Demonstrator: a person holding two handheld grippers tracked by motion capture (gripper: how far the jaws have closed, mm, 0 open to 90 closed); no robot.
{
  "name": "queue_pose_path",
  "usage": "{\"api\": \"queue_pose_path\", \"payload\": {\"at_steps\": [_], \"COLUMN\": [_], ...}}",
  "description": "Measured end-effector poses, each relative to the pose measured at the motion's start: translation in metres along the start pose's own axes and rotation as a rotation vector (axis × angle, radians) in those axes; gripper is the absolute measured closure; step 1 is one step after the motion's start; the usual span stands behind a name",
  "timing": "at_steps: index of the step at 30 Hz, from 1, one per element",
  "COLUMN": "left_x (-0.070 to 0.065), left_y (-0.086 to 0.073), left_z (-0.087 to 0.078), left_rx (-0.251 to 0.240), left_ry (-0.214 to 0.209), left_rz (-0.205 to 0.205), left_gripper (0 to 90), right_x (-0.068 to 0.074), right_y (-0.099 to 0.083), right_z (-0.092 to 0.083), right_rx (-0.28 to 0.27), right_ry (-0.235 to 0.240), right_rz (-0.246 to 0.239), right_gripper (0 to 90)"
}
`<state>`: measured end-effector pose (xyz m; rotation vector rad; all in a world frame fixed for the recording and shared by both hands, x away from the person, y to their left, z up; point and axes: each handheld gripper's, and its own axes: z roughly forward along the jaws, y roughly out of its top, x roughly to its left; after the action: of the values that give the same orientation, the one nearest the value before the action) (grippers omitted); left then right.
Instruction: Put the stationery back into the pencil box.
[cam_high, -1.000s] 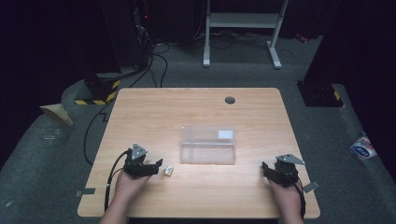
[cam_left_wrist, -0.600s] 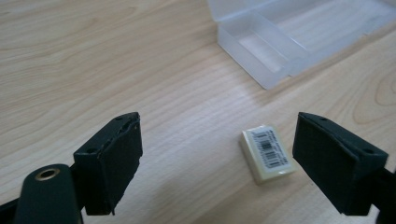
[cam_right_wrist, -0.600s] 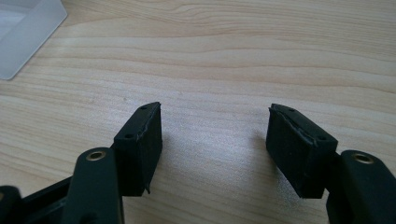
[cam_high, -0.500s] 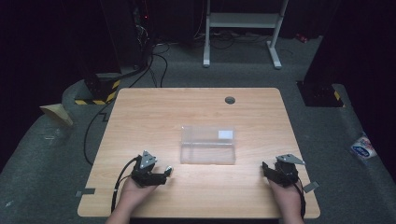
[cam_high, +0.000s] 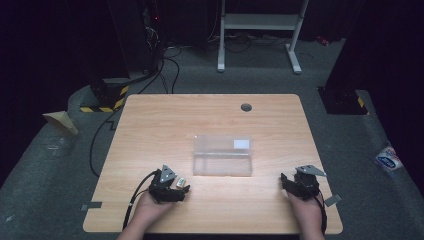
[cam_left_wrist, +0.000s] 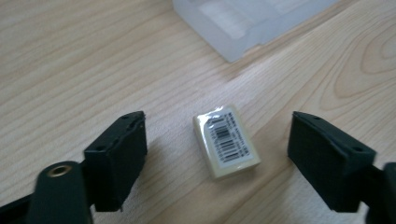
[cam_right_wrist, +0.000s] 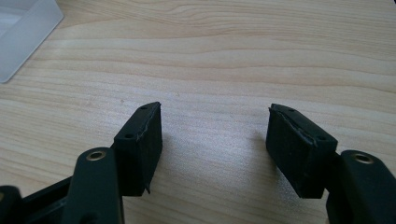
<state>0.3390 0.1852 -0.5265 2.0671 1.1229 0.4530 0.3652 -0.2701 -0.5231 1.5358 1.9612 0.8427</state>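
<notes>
Here the wooden tabletop (cam_high: 150, 125) is the largest thing in the high view, with a small dark round grommet (cam_high: 246, 107) near its far edge. Near its middle sits a clear plastic box (cam_high: 222, 155), oblong, with a white label at its far right corner; in the left gripper view a frosted corner of the box lies at the top, well apart from the jaws.

Next in size come the two tools near the person's edge of the tabletop. The left claw (cam_high: 181, 190) lies low over the wood in front of the box's left end, its cable looping back toward the person's forearm. The right claw (cam_high: 284, 181) rests off the box's right end, near the right edge of the tabletop, and stands partly open with nothing but bare wood between its jaws.

Smallest is the eraser (cam_left_wrist: 226, 141), a pale little block in clear wrap with a barcode label on top. It lies flat on the tabletop between the jaws of the left claw, slightly skewed to them, and touches neither pad: a clear gap shows on both sides. Those jaws stand wide and have just been closing a little with the eraser between them, not yet gripped. In the high view the eraser (cam_high: 181, 182) sits just beside the tip of the left claw.
</notes>
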Motion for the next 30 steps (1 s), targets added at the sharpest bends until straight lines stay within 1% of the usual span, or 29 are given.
{"api": "queue_pose_path", "payload": {"at_steps": [1,2,3,4,5,6,7,9,11,13,15,17,20,21,30], "left_x": [-0.0002,-0.0003,0.0004,-0.0004,0.0009,-0.0010,-0.0019,-0.0040,-0.0046,-0.0046,-0.0048,-0.0051,-0.0037,-0.0039,-0.0031], "left_y": [-0.0001,-0.0004,-0.0007,-0.0010,-0.0004,-0.0007,-0.0011,-0.0037,-0.0055,-0.0071,-0.0081,-0.0083,-0.0081,-0.0080,-0.0075], "left_z": [-0.0001,-0.0011,-0.0024,-0.0028,-0.0043,-0.0045,-0.0046,-0.0062,-0.0073,-0.0083,-0.0090,-0.0090,-0.0087,-0.0083,-0.0077], "left_rx": [-0.016,-0.020,-0.012,-0.011,0.007,0.003,-0.003,-0.016,-0.028,-0.036,-0.039,-0.042,-0.041,-0.044,-0.048], "left_ry": [0.003,-0.011,-0.010,-0.009,-0.002,-0.011,-0.004,-0.007,-0.003,-0.001,-0.004,-0.009,-0.017,-0.018,-0.013], "left_rz": [-0.017,-0.022,0.004,0.021,0.068,0.069,0.073,0.077,0.080,0.083,0.087,0.093,0.084,0.074,0.066], "left_gripper": [23.2,26.6,29.5,32.3,35.1,38.1,42.0,46.5,55.7,57.6,62.5,66.8,67.7,67.7,67.9], "right_x": [0.0000,0.0000,0.0000,0.0001,0.0001,0.0001,0.0001,0.0002,0.0004,0.0004,-0.0001,0.0001,0.0003,-0.0001,0.0006], "right_y": [0.0000,0.0000,0.0000,0.0000,-0.0001,-0.0001,-0.0004,-0.0007,-0.0007,-0.0003,0.0005,0.0010,0.0010,0.0009,0.0002], "right_z": [0.0000,0.0000,-0.0001,-0.0001,-0.0001,-0.0002,-0.0005,-0.0009,-0.0009,-0.0005,0.0006,0.0009,0.0009,0.0009,0.0000], "right_rx": [0.000,0.000,0.001,0.001,0.000,0.001,0.000,0.000,0.001,0.001,-0.002,0.001,0.001,0.000,0.002], "right_ry": [0.000,0.000,0.001,0.000,0.000,0.002,0.005,0.008,0.008,0.009,0.011,0.013,0.013,0.014,0.013], "right_rz": [0.000,0.000,0.000,-0.001,-0.001,-0.002,-0.005,-0.007,-0.004,-0.007,-0.015,-0.010,-0.009,-0.015,-0.009], "right_gripper": [36.0,36.1,36.1,36.1,36.1,36.1,36.1,36.2,36.2,36.2,36.2,36.2,36.2,36.2,36.2]}}
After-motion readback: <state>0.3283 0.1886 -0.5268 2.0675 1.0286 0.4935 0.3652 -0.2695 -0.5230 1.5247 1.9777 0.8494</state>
